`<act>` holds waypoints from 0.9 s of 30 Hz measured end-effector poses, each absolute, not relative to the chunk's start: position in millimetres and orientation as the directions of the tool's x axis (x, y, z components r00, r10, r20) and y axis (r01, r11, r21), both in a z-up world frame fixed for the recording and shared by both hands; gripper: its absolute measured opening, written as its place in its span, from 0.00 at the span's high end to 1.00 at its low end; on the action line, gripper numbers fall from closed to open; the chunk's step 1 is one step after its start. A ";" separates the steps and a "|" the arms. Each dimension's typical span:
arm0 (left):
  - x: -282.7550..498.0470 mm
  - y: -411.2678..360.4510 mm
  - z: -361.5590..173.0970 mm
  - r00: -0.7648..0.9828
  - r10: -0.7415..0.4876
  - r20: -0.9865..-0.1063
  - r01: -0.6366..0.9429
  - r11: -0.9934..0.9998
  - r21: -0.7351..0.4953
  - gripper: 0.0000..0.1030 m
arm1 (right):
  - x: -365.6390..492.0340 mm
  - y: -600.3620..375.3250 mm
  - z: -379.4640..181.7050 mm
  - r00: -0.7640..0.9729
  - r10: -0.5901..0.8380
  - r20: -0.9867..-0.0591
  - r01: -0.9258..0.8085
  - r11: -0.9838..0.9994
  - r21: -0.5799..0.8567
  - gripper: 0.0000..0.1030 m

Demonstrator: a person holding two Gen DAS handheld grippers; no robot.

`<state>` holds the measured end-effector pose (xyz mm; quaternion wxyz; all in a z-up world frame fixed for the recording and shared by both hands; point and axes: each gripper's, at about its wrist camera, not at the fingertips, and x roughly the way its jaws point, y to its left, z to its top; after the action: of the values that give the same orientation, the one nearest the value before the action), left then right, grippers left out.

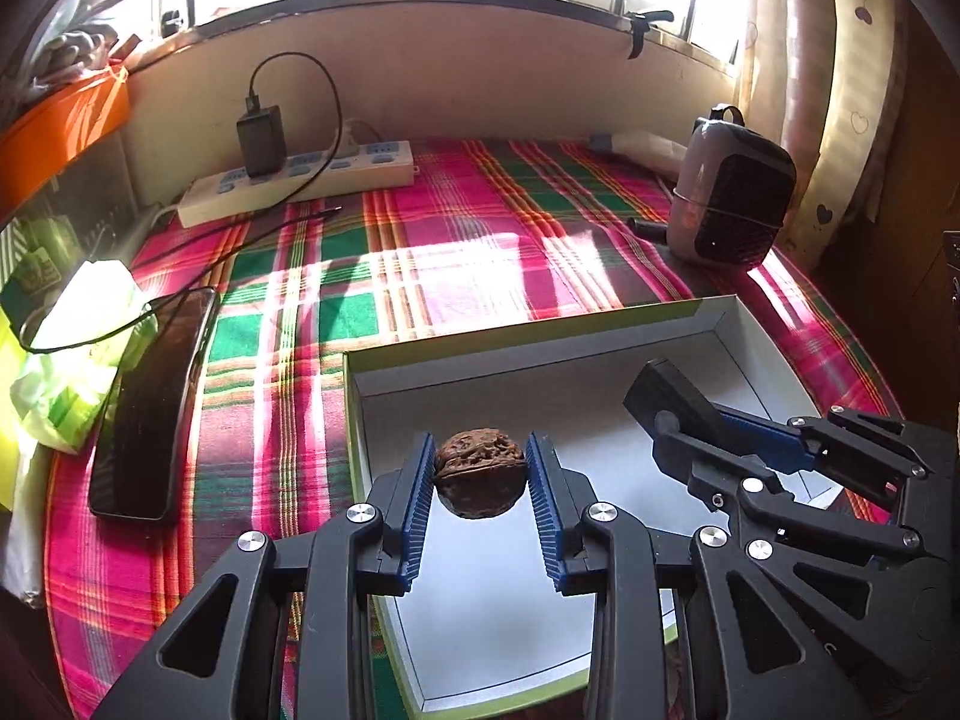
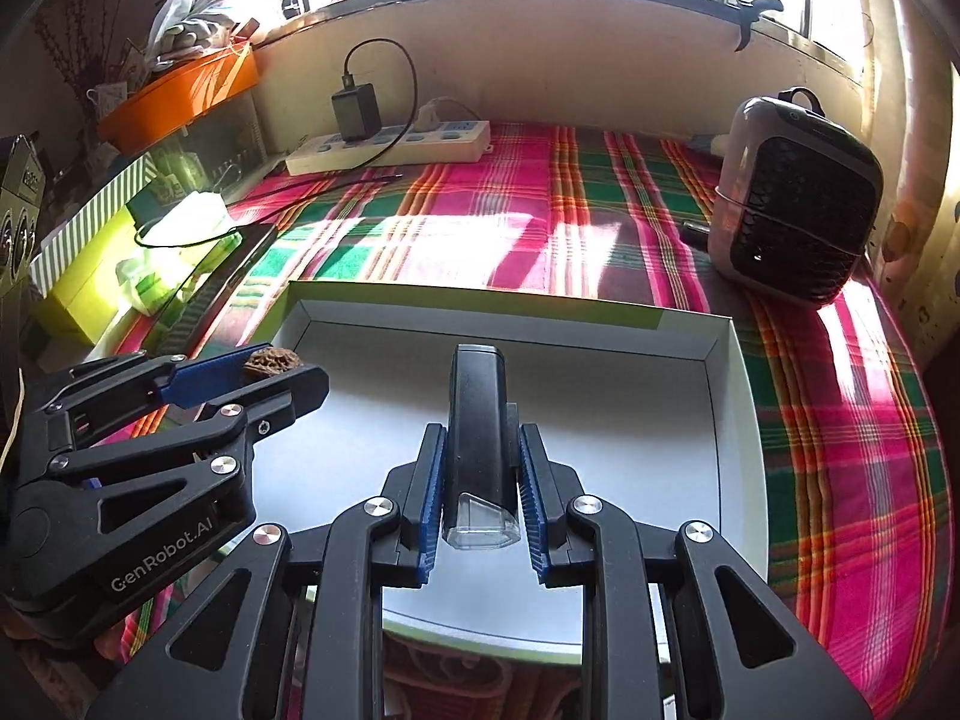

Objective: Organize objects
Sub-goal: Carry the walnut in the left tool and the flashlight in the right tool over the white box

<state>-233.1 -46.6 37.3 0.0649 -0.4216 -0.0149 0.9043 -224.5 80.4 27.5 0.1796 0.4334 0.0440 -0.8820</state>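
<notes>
My left gripper (image 1: 480,471) is shut on a brown walnut (image 1: 479,480) and holds it above the left part of a shallow white box (image 1: 729,324) with a green rim. My right gripper (image 2: 480,468) is shut on a long black bike light (image 2: 477,420) with a clear lens end toward the camera, over the box's white floor (image 2: 630,420). The right gripper and the black light (image 1: 666,396) show at the right in the left wrist view. The left gripper with the walnut (image 2: 270,356) shows at the left in the right wrist view.
The box lies on a pink and green plaid cloth (image 1: 450,228). A black phone (image 1: 156,402) and a tissue pack (image 1: 78,330) lie to the left. A white power strip (image 1: 300,180) with a charger is at the back. A small grey heater (image 1: 732,192) stands at the back right.
</notes>
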 end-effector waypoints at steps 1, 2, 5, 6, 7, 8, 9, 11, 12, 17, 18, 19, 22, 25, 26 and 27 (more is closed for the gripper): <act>-236.6 -45.8 35.5 -0.630 0.130 -0.766 -0.109 -0.991 -0.078 0.72 | -228.1 80.5 26.0 -0.556 -0.277 -0.784 0.352 -0.933 0.079 0.76; -239.3 -45.5 34.0 -0.626 0.128 -0.769 -0.109 -0.991 -0.076 0.72 | -231.2 80.0 24.4 -0.554 -0.274 -0.786 0.348 -0.934 0.081 0.76; -245.8 -44.7 30.3 -0.618 0.117 -0.777 -0.108 -0.992 -0.064 0.72 | -237.5 81.4 20.6 -0.551 -0.269 -0.790 0.339 -0.937 0.083 0.76; -247.7 -45.2 29.4 -0.616 0.116 -0.779 -0.105 -0.992 -0.065 0.72 | -238.9 81.2 19.6 -0.550 -0.268 -0.791 0.339 -0.937 0.082 0.76; -249.6 -45.4 28.3 -0.614 0.116 -0.780 -0.104 -0.992 -0.065 0.72 | -240.8 80.9 18.6 -0.548 -0.265 -0.793 0.337 -0.938 0.080 0.76; -251.0 -46.0 27.5 -0.614 0.111 -0.782 -0.099 -0.993 -0.063 0.72 | -242.0 81.1 17.9 -0.547 -0.264 -0.795 0.336 -0.938 0.081 0.76; -252.2 -46.0 26.8 -0.614 0.106 -0.782 -0.097 -0.994 -0.059 0.72 | -243.2 81.1 17.1 -0.545 -0.265 -0.796 0.337 -0.938 0.082 0.76; -254.9 -45.3 25.1 -0.612 0.101 -0.785 -0.100 -0.994 -0.051 0.72 | -245.6 81.2 15.5 -0.543 -0.264 -0.798 0.336 -0.938 0.082 0.76; -256.7 -44.8 23.8 -0.608 0.101 -0.788 -0.101 -0.994 -0.049 0.72 | -246.4 81.0 14.6 -0.543 -0.263 -0.797 0.336 -0.938 0.081 0.76; -259.9 -44.5 22.1 -0.607 0.098 -0.789 -0.098 -0.994 -0.048 0.72 | -249.2 80.5 11.4 -0.540 -0.260 -0.801 0.336 -0.939 0.079 0.76; -260.6 -43.7 21.8 -0.605 0.098 -0.790 -0.100 -0.994 -0.046 0.72 | -249.7 80.6 10.8 -0.538 -0.260 -0.802 0.335 -0.939 0.080 0.76; -260.8 -43.1 21.4 -0.603 0.098 -0.792 -0.102 -0.994 -0.046 0.72 | -250.1 80.8 10.2 -0.536 -0.260 -0.803 0.335 -0.939 0.081 0.76; -261.1 -41.6 20.3 -0.598 0.100 -0.795 -0.105 -0.993 -0.045 0.72 | -250.7 80.6 10.0 -0.536 -0.263 -0.802 0.337 -0.938 0.082 0.76; -261.6 -41.0 20.1 -0.600 0.097 -0.794 -0.104 -0.994 -0.043 0.72 | -251.7 80.6 9.9 -0.535 -0.265 -0.802 0.337 -0.938 0.085 0.76; -261.6 -40.9 20.0 -0.600 0.097 -0.794 -0.105 -0.994 -0.042 0.72 | -251.7 80.4 9.8 -0.535 -0.265 -0.802 0.337 -0.938 0.085 0.76; -261.6 -40.8 20.1 -0.600 0.097 -0.794 -0.105 -0.994 -0.042 0.72 | -251.9 80.5 9.7 -0.534 -0.264 -0.803 0.336 -0.938 0.085 0.76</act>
<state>-261.6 -40.8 20.1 0.0566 -0.4437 0.0047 0.8944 -251.9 80.5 9.7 0.1714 0.4510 0.0398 -0.8750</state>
